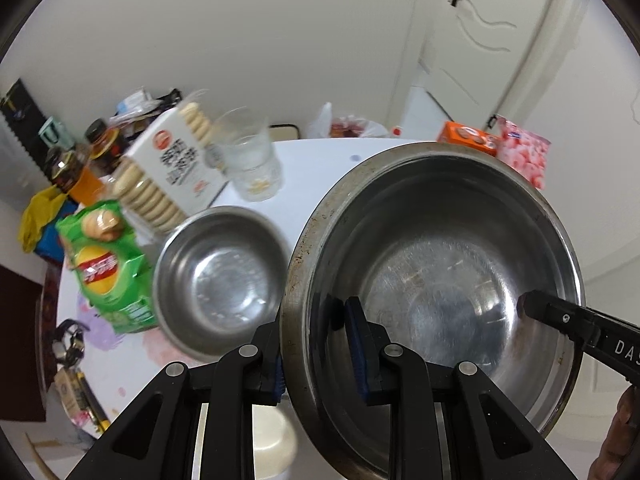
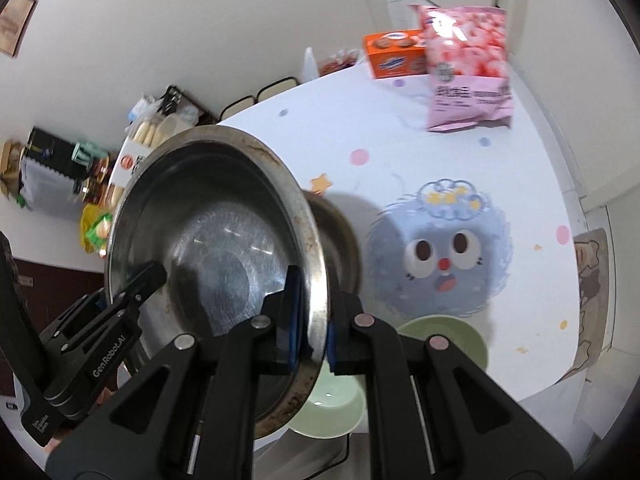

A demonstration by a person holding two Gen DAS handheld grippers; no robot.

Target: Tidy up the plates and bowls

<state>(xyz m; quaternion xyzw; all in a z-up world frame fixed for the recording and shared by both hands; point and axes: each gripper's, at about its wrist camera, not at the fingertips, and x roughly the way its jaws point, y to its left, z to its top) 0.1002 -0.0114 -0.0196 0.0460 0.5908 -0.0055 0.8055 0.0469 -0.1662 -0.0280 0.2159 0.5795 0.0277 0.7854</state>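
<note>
A large steel bowl (image 1: 440, 264) hangs tilted above the table, carried between both grippers. My left gripper (image 1: 316, 344) is shut on its left rim, one blue pad inside and one outside. My right gripper (image 2: 316, 320) is shut on the opposite rim of the large steel bowl (image 2: 216, 240). Each view shows the other gripper's finger inside the bowl: the right gripper (image 1: 532, 306) and the left gripper (image 2: 152, 276). A smaller steel bowl (image 1: 220, 280) rests on the table beside it and is half hidden in the right wrist view. Below lie a pale green bowl (image 2: 336, 400) and a green dish (image 2: 460, 340).
On the white cartoon tablecloth (image 2: 440, 160) stand a glass (image 1: 252, 160), a white cookie box (image 1: 172, 168), a green chips bag (image 1: 108, 268), an orange box (image 2: 394, 54) and a pink snack bag (image 2: 468, 68). Bottles (image 1: 80, 160) crowd the far left edge.
</note>
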